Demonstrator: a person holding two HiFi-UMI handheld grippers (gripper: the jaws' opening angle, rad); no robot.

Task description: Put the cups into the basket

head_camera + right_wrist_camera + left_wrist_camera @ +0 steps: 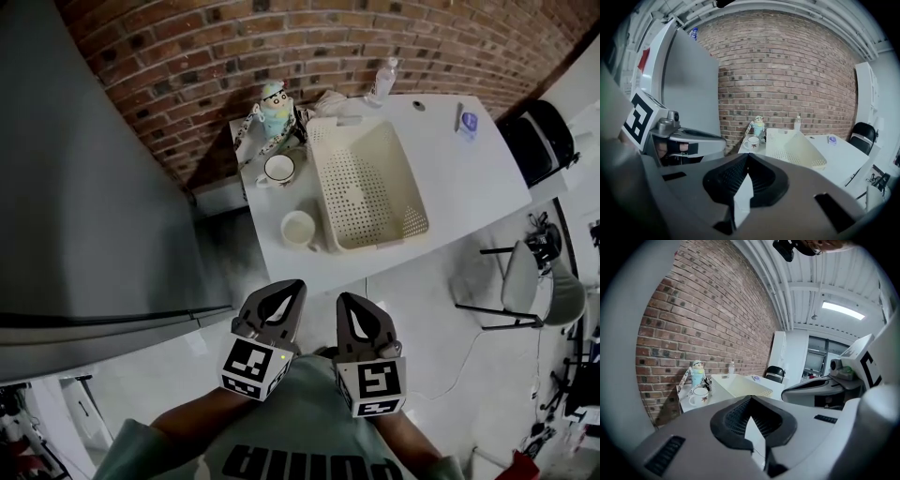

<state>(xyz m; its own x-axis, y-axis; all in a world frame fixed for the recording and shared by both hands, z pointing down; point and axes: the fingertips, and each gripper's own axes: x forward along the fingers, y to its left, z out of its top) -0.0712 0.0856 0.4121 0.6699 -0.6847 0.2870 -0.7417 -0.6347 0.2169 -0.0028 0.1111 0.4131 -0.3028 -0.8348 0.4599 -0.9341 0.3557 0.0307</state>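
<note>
Two cups stand on the white table (450, 178): a white mug with a dark rim (278, 170) and a plain cream cup (298, 230) nearer the front edge. Right of them lies the cream perforated basket (370, 187), with nothing in it. The mug (700, 393) and basket (740, 386) show far off in the left gripper view, and the mug (753, 142) and basket (794, 147) likewise in the right gripper view. My left gripper (289, 287) and right gripper (350, 302) are held side by side close to my chest, well short of the table. Both are shut on nothing.
A small figurine (273, 108) stands behind the mug, and a clear bottle (382, 82) sits at the table's back edge. A small blue item (469, 122) lies far right. A tall grey cabinet (84, 187) fills the left. Chairs (525, 277) stand at the right.
</note>
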